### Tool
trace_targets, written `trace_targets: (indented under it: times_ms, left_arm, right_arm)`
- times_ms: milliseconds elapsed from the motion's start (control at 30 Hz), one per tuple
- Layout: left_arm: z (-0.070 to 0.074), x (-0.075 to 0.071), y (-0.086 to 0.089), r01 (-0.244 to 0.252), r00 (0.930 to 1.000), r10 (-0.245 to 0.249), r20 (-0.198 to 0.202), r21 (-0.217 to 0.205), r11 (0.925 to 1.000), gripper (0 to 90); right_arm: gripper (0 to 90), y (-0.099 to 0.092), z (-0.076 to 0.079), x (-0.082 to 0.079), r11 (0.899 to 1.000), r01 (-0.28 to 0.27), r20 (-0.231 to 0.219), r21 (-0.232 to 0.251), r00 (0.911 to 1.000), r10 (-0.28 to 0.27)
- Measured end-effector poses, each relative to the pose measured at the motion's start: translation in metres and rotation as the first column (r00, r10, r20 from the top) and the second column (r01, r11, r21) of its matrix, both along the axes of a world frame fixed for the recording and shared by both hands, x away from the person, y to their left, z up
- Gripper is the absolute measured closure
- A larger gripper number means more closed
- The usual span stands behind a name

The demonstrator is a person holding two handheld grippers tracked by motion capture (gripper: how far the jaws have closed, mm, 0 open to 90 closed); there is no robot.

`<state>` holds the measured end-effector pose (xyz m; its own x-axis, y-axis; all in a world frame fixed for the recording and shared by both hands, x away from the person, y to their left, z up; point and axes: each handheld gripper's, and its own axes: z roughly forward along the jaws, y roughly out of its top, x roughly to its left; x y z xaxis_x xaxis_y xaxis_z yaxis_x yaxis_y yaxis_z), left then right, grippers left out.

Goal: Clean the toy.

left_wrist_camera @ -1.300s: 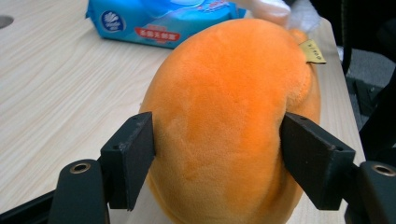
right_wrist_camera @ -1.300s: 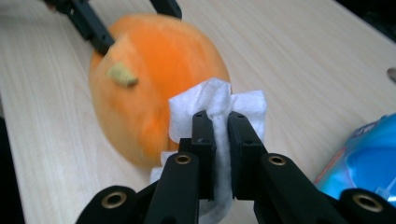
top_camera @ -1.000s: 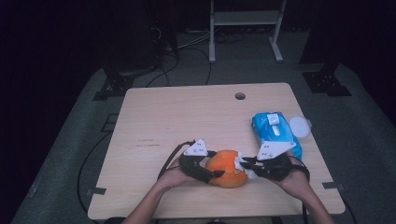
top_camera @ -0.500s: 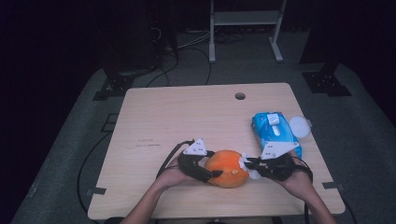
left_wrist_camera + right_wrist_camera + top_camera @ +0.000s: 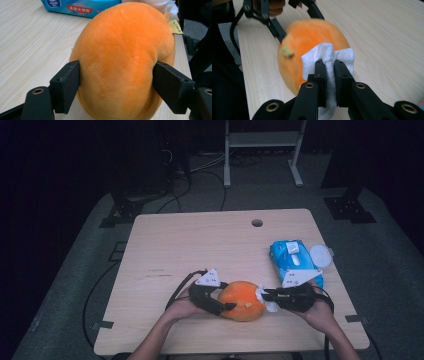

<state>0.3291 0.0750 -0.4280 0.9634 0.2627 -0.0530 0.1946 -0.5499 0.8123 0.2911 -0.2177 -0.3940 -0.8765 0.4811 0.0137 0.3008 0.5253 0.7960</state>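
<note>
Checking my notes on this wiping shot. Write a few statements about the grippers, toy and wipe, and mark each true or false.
1. The left gripper is shut on the orange toy. True.
2. The right gripper is open with nothing between its jaws. False: it is shut on a white wipe.
3. The wipe touches the toy. True.
4. The blue pack lies at the table's left edge. False: it lies near the right edge.

Dark recording studio or lab, lone wooden table on grey floor mat, cables, equipment stands
</note>
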Motion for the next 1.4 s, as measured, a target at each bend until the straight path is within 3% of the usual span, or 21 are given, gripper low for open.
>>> trace_targets:
  times_ms: [100, 200, 267, 333, 400, 500, 567, 667, 733, 800, 867, 900, 967, 1000, 1067, 1133, 1200, 1300, 1400]
  left_arm:
    - [0.001, -0.004, -0.004, 0.012, 0.9997, -0.012, 0.022, 0.017, 0.9998, 24.2]
    - [0.002, -0.005, -0.004, 0.02, 0.9997, -0.02, 0.017, 0.016, 0.9997, 24.0]
    - [0.002, -0.001, 0.0, 0.027, 0.9995, -0.027, -0.018, -0.015, 0.9995, 21.0]
    - [0.003, 0.004, 0.003, 0.021, 0.9967, -0.024, -0.078, -0.046, 0.9987, 14.9]
    - [0.001, 0.009, 0.004, -0.002, 0.991, -0.004, -0.134, -0.047, 0.9989, 8.5]
    - [-0.006, 0.012, -0.001, 0.014, 0.9813, -0.022, -0.191, -0.041, 0.9991, 6.2]
    - [-0.012, 0.011, -0.004, 0.014, 0.9804, -0.022, -0.196, -0.04, 0.9991, 8.7]
    - [-0.005, 0.006, -0.002, -0.006, 0.9928, -0.002, -0.119, -0.065, 0.9978, 27.7]
    - [0.004, -0.001, -0.004, -0.015, 0.9997, 0.013, -0.019, -0.1, 0.9948, 33.0]
    - [0.011, -0.006, -0.009, -0.016, 0.9951, 0.026, 0.095, -0.102, 0.9946, 34.2]
    - [0.011, -0.008, -0.014, -0.007, 0.9863, 0.022, 0.164, -0.091, 0.9959, 33.9]
    - [0.009, -0.007, -0.016, 0.0, 0.9826, 0.011, 0.186, -0.061, 0.9981, 32.4]
    - [-0.002, -0.003, -0.017, 0.014, 0.9909, -0.01, 0.134, -0.025, 0.9996, 25.3]
    - [-0.006, 0.0, -0.015, 0.008, 0.9946, -0.005, 0.104, -0.035, 0.9993, 19.3]
    - [-0.008, 0.005, -0.009, 0.0, 0.9995, 0.002, 0.033, -0.06, 0.9982, 12.4]
    - [-0.009, 0.009, -0.005, -0.013, 0.9996, 0.01, -0.026, -0.084, 0.9963, 9.8]
    - [-0.008, 0.01, -0.003, -0.02, 0.9981, 0.014, -0.061, -0.106, 0.9942, 11.7]
    - [-0.008, 0.009, 0.0, -0.005, 0.9994, 0.001, -0.034, -0.101, 0.9948, 21.5]
    - [-0.008, 0.009, 0.002, 0.006, 0.9994, -0.01, -0.033, -0.101, 0.9948, 21.1]
  right_arm:
    - [81.3, 0.01, 0.005, -0.001, 1.0, -0.012, 0.013, 0.024, 0.9998, 0.012]
    - [81.1, 0.015, 0.005, 0.002, 0.999, -0.017, 0.019, 0.039, 0.9997, 0.016]
    - [81.1, 0.013, 0.003, 0.002, 0.999, -0.013, 0.006, 0.053, 0.9999, 0.013]
    - [81.1, 0.01, 0.0, 0.002, 0.998, -0.008, -0.001, 0.065, 1.0, 0.009]
    - [81.1, 0.007, -0.001, 0.001, 0.997, -0.014, -0.004, 0.077, 0.9999, 0.015]
    - [80.8, 0.01, -0.002, -0.001, 0.996, -0.027, -0.005, 0.081, 0.9996, 0.028]
    - [80.8, 0.014, -0.002, -0.003, 0.997, -0.032, -0.006, 0.072, 0.9994, 0.033]
    - [80.8, 0.016, -0.001, -0.003, 0.998, -0.025, 0.003, 0.053, 0.9997, 0.025]
    - [80.8, 0.013, 0.004, -0.003, 0.998, -0.011, 0.017, 0.057, 0.9998, 0.01]
    - [80.9, 0.01, 0.01, -0.003, 0.997, 0.008, 0.045, 0.075, 0.9989, -0.012]
    - [80.8, 0.011, 0.015, -0.003, 0.996, 0.021, 0.065, 0.086, 0.9976, -0.027]
    - [80.7, 0.012, 0.015, -0.002, 0.996, 0.029, 0.076, 0.082, 0.9965, -0.035]
    - [80.6, 0.017, 0.009, -0.001, 0.998, 0.038, 0.077, 0.042, 0.9962, -0.041]
    - [80.6, 0.02, 0.003, 0.001, 0.999, 0.032, 0.068, 0.024, 0.9971, -0.033]
    - [80.7, 0.025, -0.006, 0.002, 0.999, 0.027, 0.039, 0.038, 0.9988, -0.028]
    - [80.7, 0.03, -0.007, 0.001, 0.999, 0.018, 0.044, 0.033, 0.9989, -0.019]
    - [80.7, 0.033, -0.006, -0.001, 1.0, 0.018, 0.06, 0.016, 0.998, -0.019]
    - [80.6, 0.029, -0.005, -0.001, 1.0, 0.017, 0.053, 0.023, 0.9984, -0.018]
    - [80.5, 0.017, -0.006, 0.001, 0.998, 0.046, 0.039, 0.035, 0.9981, -0.047]
